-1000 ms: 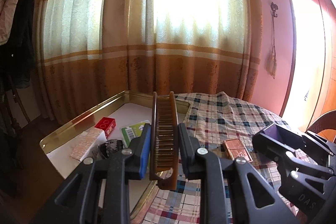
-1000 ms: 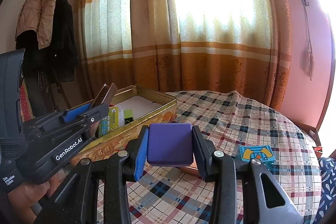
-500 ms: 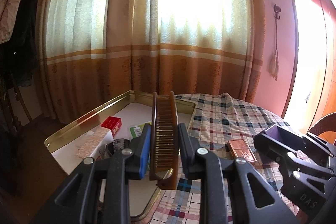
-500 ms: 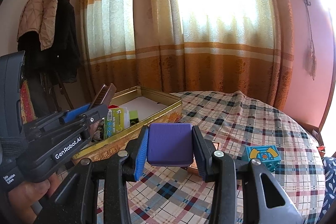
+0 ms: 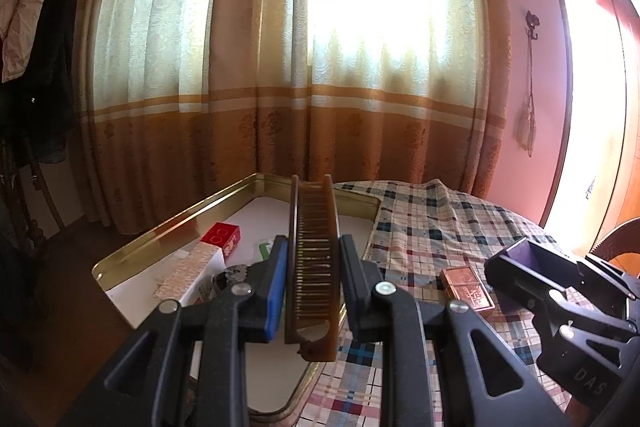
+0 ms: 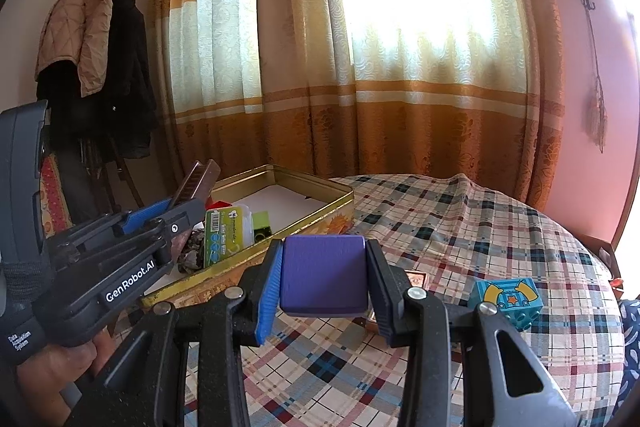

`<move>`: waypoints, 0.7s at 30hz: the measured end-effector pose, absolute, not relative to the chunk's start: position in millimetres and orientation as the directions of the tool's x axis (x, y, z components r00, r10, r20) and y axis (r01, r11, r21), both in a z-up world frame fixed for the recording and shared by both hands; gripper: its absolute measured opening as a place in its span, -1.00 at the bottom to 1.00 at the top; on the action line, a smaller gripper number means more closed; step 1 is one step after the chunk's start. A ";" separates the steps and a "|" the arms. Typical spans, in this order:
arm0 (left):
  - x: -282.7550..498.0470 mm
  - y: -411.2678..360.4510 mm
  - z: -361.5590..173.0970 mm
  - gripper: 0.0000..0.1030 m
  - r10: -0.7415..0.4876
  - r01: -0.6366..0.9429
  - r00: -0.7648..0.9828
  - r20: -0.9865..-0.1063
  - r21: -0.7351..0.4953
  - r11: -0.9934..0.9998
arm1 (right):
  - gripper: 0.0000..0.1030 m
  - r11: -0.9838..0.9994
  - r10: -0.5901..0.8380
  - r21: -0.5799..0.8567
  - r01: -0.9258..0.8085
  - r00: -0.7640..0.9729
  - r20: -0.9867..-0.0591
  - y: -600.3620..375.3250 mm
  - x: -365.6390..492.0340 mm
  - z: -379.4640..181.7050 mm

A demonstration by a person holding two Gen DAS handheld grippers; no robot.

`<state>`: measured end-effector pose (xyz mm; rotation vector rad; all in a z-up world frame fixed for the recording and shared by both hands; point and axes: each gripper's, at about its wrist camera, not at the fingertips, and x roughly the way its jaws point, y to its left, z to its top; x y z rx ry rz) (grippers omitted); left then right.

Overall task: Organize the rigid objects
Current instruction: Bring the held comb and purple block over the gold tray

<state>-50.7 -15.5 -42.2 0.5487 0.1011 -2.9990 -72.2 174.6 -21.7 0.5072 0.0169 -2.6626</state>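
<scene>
My left gripper (image 5: 313,259) is shut on a brown folding comb (image 5: 314,247), held lengthwise above the near edge of a gold tin tray (image 5: 172,227). In the right wrist view that gripper (image 6: 176,211) and the comb (image 6: 198,181) show at the left, over the tray (image 6: 312,201). My right gripper (image 6: 324,271) is shut on a purple block (image 6: 323,273), held above the checked tablecloth (image 6: 460,227) just right of the tray. The left wrist view shows the right gripper (image 5: 516,259) and purple block (image 5: 520,253) at the right.
The tray holds a red box (image 5: 221,235), a pale patterned box (image 5: 188,273), a green packet (image 6: 224,237), a green brick (image 6: 261,225) and a dark lump (image 6: 194,255). A copper box (image 5: 466,285) and a teal toy brick (image 6: 508,297) lie on the cloth. Curtains hang behind.
Both views have shifted slightly, with the tray and cloth drifting a little right. Both grips are unchanged.
</scene>
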 end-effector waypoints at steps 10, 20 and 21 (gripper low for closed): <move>-51.5 -25.4 -42.4 -0.54 -0.099 0.126 -0.927 -0.361 -0.054 -0.991 | -0.18 -0.903 -0.417 0.057 0.426 -0.837 -0.354 157.9 -72.2 -21.1; -52.7 -35.0 -43.3 -0.54 -0.116 0.150 -0.923 -0.367 -0.064 -0.987 | -0.18 -0.893 -0.431 0.037 0.449 -0.825 -0.365 141.6 -74.8 -20.9; -52.8 -35.4 -43.5 -0.54 -0.116 0.150 -0.923 -0.368 -0.064 -0.987 | -0.18 -0.892 -0.431 0.037 0.450 -0.825 -0.366 141.0 -75.3 -20.8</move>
